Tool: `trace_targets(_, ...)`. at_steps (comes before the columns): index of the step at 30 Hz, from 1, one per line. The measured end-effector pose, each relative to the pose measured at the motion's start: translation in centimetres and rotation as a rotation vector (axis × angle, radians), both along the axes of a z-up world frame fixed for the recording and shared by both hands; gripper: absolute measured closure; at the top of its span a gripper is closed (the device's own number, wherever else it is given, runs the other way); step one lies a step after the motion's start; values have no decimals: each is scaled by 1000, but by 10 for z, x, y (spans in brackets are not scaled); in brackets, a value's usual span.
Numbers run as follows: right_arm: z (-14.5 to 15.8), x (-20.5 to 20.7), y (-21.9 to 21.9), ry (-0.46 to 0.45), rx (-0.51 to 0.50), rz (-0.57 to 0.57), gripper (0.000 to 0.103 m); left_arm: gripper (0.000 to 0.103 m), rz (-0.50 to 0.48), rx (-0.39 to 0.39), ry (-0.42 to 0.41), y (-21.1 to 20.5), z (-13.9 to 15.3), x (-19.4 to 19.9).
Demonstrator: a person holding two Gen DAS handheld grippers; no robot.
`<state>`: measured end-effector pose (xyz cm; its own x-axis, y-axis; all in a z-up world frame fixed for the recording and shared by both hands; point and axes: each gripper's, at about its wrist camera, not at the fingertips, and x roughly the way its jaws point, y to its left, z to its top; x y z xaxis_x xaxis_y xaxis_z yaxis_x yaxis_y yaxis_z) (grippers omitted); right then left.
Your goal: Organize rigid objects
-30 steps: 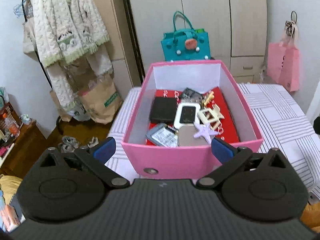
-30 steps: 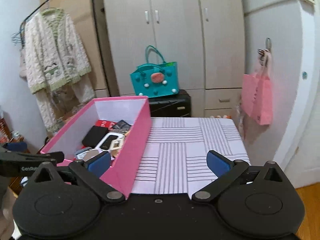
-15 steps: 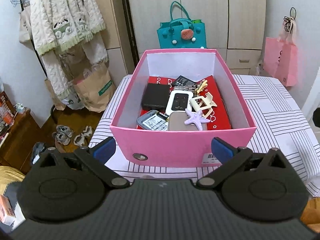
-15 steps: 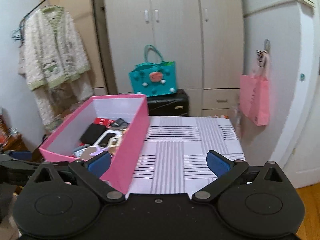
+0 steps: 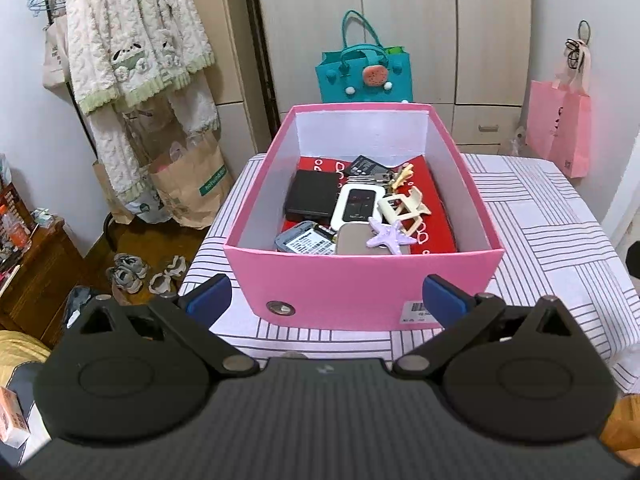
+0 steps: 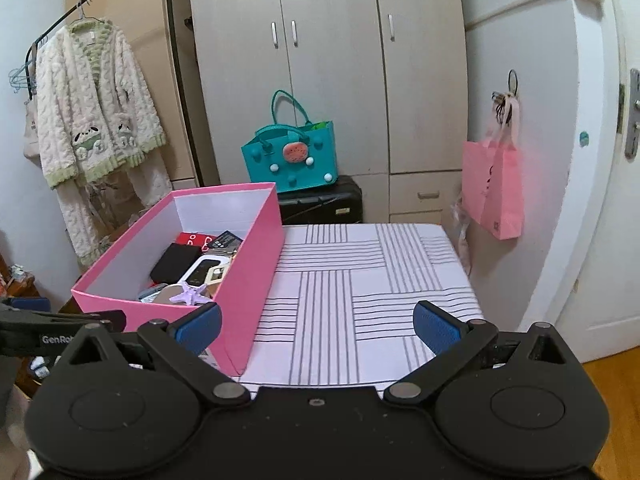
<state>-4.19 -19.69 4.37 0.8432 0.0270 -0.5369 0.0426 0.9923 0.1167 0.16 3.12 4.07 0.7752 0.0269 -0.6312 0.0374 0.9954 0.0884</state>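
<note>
A pink box (image 5: 360, 284) stands on the striped table (image 5: 560, 240); it also shows in the right wrist view (image 6: 248, 264). Inside lie a black case (image 5: 310, 200), a white remote (image 5: 356, 208), a cream hair claw (image 5: 402, 210), a lilac starfish clip (image 5: 386, 236), a grey pack (image 5: 306, 242) and a red card (image 5: 434, 224). My left gripper (image 5: 326, 298) is open and empty, just in front of the box's near wall. My right gripper (image 6: 316, 326) is open and empty over the table's near edge, right of the box.
A teal bag (image 6: 292, 160) sits on a black suitcase (image 6: 320, 204) behind the table. A pink bag (image 6: 494, 188) hangs at the right wall. A cardigan (image 5: 128, 52) hangs at the left, with paper bags and shoes (image 5: 128, 272) on the floor.
My left gripper has drawn back from the box and risen a little, so the whole front wall shows. My right gripper has pulled back slightly.
</note>
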Motion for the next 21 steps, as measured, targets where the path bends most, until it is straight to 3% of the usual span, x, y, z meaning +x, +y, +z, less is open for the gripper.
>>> trace_targets(21,-2,-12,-3,-43,-47,-37,0,0,16,-34,9,-3,-10,-8)
